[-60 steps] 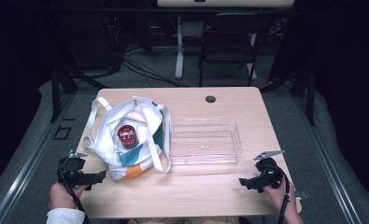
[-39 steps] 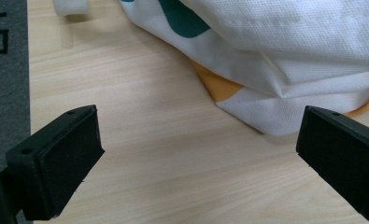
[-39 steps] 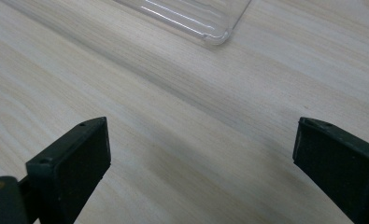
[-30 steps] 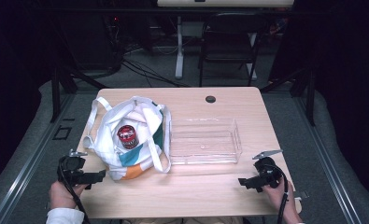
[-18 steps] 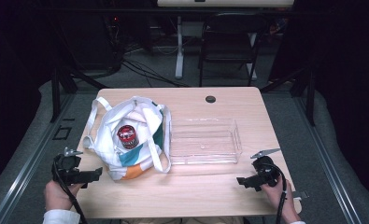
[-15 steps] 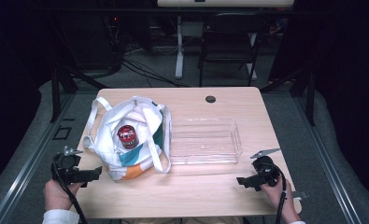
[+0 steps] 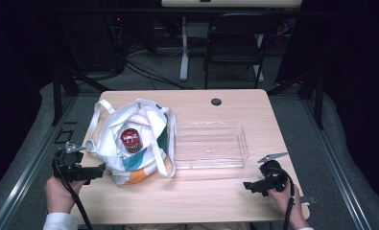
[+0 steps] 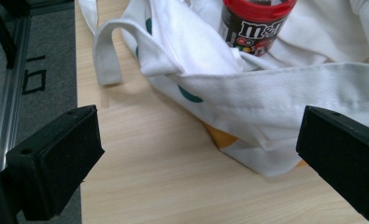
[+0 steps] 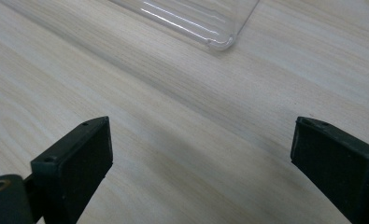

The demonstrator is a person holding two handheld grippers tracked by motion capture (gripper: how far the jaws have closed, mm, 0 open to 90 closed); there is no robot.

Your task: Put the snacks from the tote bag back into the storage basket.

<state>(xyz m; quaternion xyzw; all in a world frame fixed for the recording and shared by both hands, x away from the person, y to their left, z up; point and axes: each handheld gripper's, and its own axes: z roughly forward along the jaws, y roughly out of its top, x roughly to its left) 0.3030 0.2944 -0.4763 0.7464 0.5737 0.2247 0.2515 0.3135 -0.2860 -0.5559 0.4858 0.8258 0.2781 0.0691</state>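
Both tongs gape empty; the bag (image 8: 266, 98) lies just ahead of the left tongs (image 8: 196, 158), nearer than the right tongs (image 9: 201, 163).

One table (image 7: 196, 201) bears one white bag (image 7: 148, 129), one candy jar (image 7: 130, 140) inside it, and one clear tray (image 7: 210, 144); two grippers.
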